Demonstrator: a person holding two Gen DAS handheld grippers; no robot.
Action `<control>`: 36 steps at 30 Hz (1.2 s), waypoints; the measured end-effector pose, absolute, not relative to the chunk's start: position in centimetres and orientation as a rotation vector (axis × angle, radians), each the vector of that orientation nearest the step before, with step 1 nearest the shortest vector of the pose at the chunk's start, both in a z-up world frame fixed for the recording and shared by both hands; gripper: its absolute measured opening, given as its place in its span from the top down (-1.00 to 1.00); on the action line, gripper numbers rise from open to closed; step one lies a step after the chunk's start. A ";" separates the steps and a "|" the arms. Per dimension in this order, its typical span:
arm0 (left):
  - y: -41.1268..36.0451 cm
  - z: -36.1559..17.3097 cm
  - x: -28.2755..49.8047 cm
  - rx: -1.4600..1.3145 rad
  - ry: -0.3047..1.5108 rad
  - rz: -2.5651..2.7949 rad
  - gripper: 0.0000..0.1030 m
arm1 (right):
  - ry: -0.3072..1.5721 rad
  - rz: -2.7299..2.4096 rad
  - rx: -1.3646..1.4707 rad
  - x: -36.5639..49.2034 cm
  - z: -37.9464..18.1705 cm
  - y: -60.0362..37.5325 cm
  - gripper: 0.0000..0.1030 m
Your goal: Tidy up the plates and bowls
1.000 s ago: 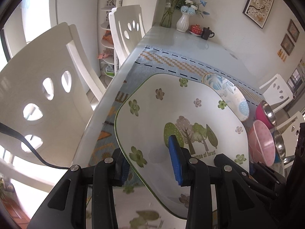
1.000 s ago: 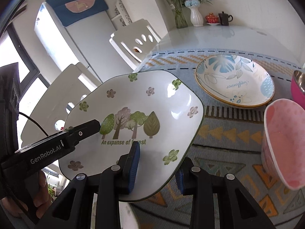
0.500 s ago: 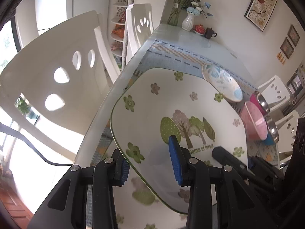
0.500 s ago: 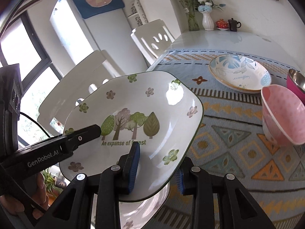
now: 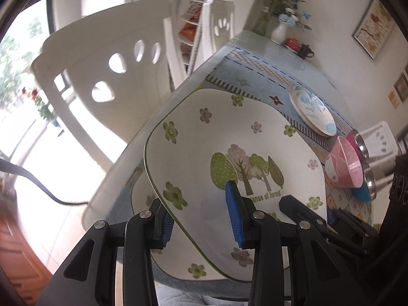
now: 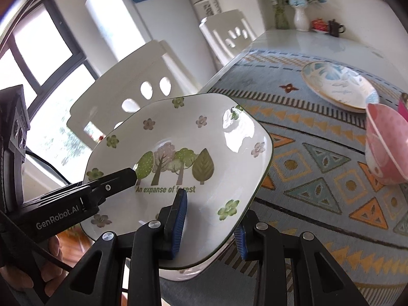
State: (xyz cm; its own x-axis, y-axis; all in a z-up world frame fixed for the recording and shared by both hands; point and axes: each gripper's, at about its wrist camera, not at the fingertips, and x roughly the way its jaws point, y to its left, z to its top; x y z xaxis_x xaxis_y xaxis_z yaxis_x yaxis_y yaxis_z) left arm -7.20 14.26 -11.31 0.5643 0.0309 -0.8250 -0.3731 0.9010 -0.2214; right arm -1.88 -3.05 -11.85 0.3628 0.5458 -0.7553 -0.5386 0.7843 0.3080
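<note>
**Left wrist view: forest plate clamped by both grippers**

Both tools pinch the same square forest plate (image 5: 237,137). The left gripper (image 5: 201,219) has its blue pads closed on the plate's near rim; the right gripper (image 6: 209,223) clamps the adjoining rim. The plate hangs tilted over the table's (image 6: 285,43) near left corner. A blue leaf plate (image 6: 339,84) lies toward the far edge; a pink bowl (image 6: 387,145) stands near the right edge.
</note>
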 end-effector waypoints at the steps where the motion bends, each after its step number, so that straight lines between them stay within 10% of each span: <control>1: 14.0 -11.4 -7.5 -0.407 0.948 0.258 0.36 | 0.981 0.718 -0.008 -1.6 -11.9 -3.1 0.37; 36: 8.5 -14.9 -11.6 -0.606 0.928 0.680 0.27 | 1.001 1.252 -0.372 2.0 -15.7 -1.3 0.38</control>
